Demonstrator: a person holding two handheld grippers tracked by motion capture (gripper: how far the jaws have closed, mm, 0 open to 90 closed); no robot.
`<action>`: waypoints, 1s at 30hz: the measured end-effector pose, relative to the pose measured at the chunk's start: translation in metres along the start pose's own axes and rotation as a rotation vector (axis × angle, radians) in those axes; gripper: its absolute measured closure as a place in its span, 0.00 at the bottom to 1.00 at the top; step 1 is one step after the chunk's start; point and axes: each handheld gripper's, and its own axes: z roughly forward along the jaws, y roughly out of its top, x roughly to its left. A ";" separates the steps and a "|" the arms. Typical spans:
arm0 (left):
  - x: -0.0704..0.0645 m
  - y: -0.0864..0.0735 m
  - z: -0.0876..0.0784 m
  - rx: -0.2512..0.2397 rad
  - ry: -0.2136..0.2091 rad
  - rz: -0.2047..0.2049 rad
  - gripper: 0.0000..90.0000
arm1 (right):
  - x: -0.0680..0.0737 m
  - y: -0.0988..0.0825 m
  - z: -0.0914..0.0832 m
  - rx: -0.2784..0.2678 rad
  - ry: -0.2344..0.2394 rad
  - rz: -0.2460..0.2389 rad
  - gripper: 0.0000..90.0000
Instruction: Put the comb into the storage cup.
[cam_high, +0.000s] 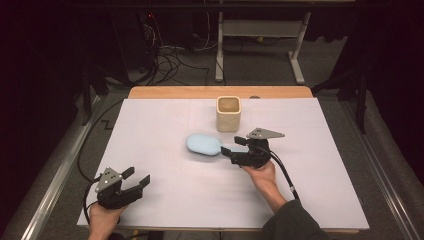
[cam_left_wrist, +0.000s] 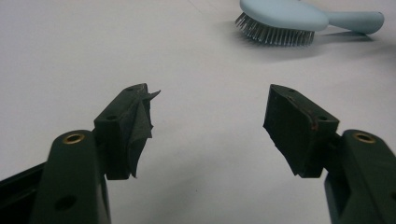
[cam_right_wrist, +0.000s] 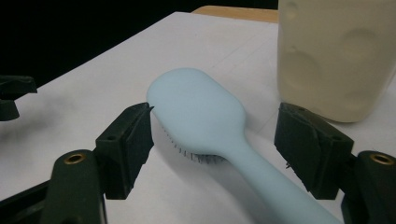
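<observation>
OK, white sheet (cam_high: 165, 200) has wide bare room around the left gripper (cam_high: 135, 181), which sits near the front-left edge, jaws apart on nothing. Beige cup (cam_high: 228, 114) stands just beyond the right gripper (cam_high: 235, 150), crowding its far side. Brush (cam_high: 204, 144) lies bristles down, handle between the right gripper's spread jaws; contact unclear, handle end cut off.

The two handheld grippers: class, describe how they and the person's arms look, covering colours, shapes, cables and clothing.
Both the left gripper and right gripper are black, each with two blocky jaws and a grey three-cornered plate on top. Brass-coloured screw inserts sit in the jaw arms. A black cable trails from each. One left pad's covering is peeling. The right forearm wears a dark sleeve.
</observation>
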 end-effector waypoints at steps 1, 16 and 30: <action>0.000 0.000 0.000 -0.001 -0.002 -0.001 0.36 | 0.001 0.003 0.002 0.018 -0.001 -0.015 0.32; 0.000 0.000 0.000 -0.003 -0.007 0.005 0.36 | -0.001 0.025 0.014 0.222 -0.029 -0.075 0.35; 0.000 0.000 -0.001 -0.009 0.003 0.006 0.36 | -0.002 0.039 0.034 0.414 -0.056 -0.123 0.40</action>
